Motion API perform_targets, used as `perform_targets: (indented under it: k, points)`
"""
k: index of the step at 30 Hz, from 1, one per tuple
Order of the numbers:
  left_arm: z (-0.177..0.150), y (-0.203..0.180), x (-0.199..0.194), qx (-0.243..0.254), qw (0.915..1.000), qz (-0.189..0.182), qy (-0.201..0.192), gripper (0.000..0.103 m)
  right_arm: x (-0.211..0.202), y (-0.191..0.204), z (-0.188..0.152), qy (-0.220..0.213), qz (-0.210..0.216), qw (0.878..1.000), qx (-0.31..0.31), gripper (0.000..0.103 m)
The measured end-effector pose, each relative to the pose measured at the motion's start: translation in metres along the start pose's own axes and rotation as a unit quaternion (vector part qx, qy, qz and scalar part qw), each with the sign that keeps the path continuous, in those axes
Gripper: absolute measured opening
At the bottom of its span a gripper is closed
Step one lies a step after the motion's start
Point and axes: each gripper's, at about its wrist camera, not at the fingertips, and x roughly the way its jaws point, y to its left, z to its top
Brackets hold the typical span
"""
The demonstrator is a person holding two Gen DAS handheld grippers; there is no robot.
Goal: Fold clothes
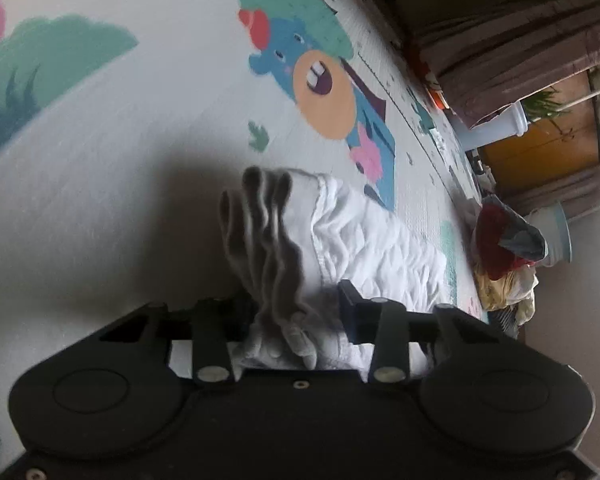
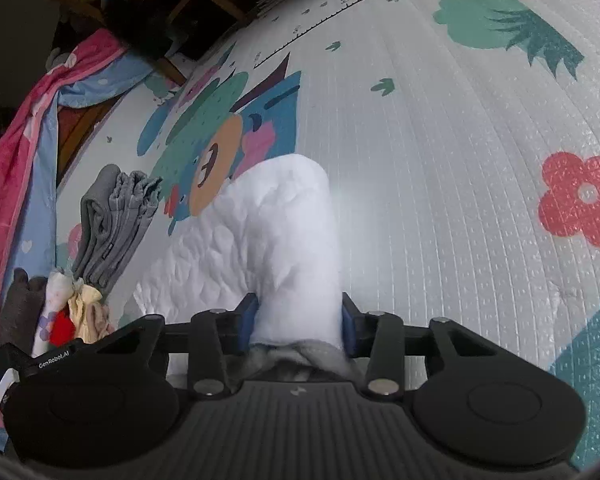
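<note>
Two claws pinch same white quilted garment (image 2: 260, 240), lifted off play mat (image 2: 440, 160). Left claw (image 1: 296, 312) clamps bunched ribbed cuff; right claw (image 2: 298, 320) clamps thick fold. Risks, judged: bulky fabric slipping from right claw; uneven pull twisting fold; drooping hem dragging toward grey folded stack (image 2: 112, 224).

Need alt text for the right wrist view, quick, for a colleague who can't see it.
The right gripper is shut on a white quilted garment that trails onto a cartoon-print play mat. Folded grey clothes lie to the left, with a small heap of mixed laundry nearer the camera.
</note>
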Motion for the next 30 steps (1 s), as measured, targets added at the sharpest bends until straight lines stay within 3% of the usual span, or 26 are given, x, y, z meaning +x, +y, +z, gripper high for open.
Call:
perform_targets:
  k: [3, 5, 10, 18, 24, 30]
  points:
    - [0.000, 0.011, 0.000, -0.016, 0.9997, -0.016, -0.001, 0.031, 0.000, 0.002, -0.002, -0.003, -0.007, 1.000, -0.006, 0.040]
    - [0.000, 0.006, -0.004, 0.002, 0.9998, -0.019, -0.003, 0.024, -0.001, -0.001, 0.000, -0.002, -0.001, 1.000, 0.010, 0.037]
    - [0.013, -0.008, -0.027, 0.017, 0.9982, -0.050, -0.028, 0.022, -0.010, 0.019, 0.011, -0.013, 0.026, 0.999, -0.015, 0.032]
    - [0.092, -0.032, -0.099, 0.047, 0.9882, -0.068, -0.129, 0.022, 0.008, 0.099, 0.069, -0.047, 0.124, 0.990, -0.041, 0.032]
    - [0.179, -0.044, -0.157, 0.084, 0.9747, -0.030, -0.205, 0.022, 0.062, 0.194, 0.125, -0.059, 0.187, 0.979, -0.052, 0.032]
    - [0.258, -0.020, -0.185, 0.071, 0.9658, 0.038, -0.246, 0.022, 0.119, 0.285, 0.142, -0.051, 0.209, 0.974, -0.076, 0.032]
